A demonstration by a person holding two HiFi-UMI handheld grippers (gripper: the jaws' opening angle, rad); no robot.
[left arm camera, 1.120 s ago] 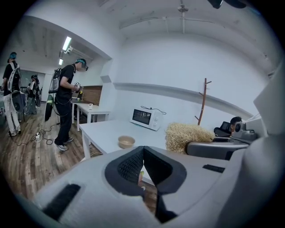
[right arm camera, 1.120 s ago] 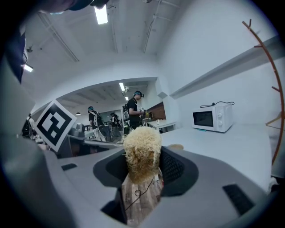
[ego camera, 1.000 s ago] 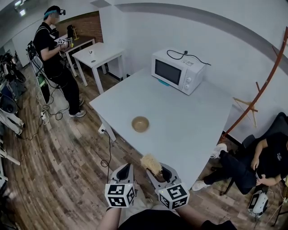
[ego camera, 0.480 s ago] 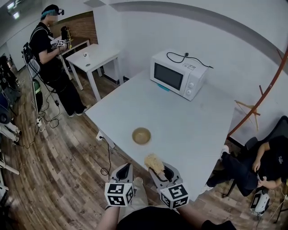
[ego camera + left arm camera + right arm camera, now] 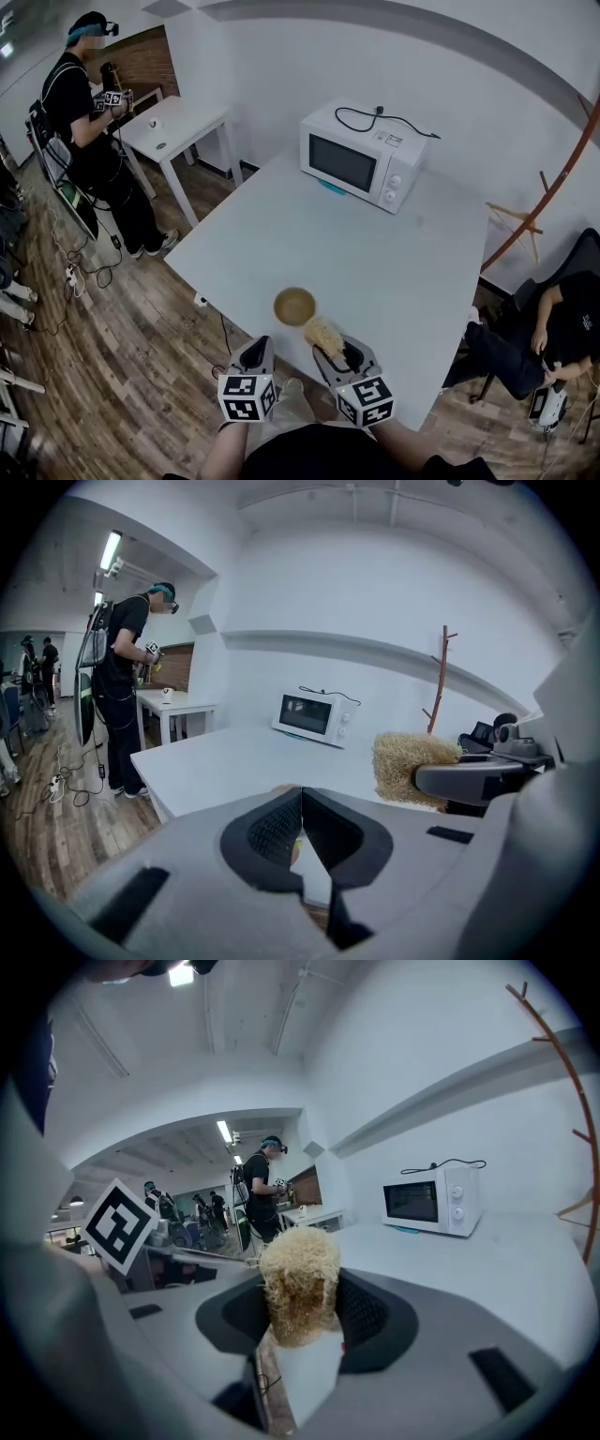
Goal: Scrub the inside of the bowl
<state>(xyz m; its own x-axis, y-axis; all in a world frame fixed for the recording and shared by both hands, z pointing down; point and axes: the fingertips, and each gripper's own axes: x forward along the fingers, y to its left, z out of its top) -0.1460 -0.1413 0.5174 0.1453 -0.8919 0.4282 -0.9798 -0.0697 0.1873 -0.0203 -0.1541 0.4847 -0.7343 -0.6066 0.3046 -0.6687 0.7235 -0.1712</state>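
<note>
A small tan bowl sits upright near the front edge of the grey table. My right gripper is shut on a straw-coloured scrub pad, just right of and below the bowl, over the table's edge. The pad stands up between the right jaws, and the left gripper view shows the pad from the side. My left gripper is shut and empty, off the table's front edge, a little below and left of the bowl. Only a sliver of the bowl shows behind the left jaws.
A white microwave stands at the table's far edge. A person stands at a small white table at the far left. Another person sits at the right, beside a wooden coat stand. Cables lie on the wood floor.
Both grippers have come closer to the table. The scrub pad now hangs beside the bowl; a second ago it was well short of it. The left jaws stayed shut.
</note>
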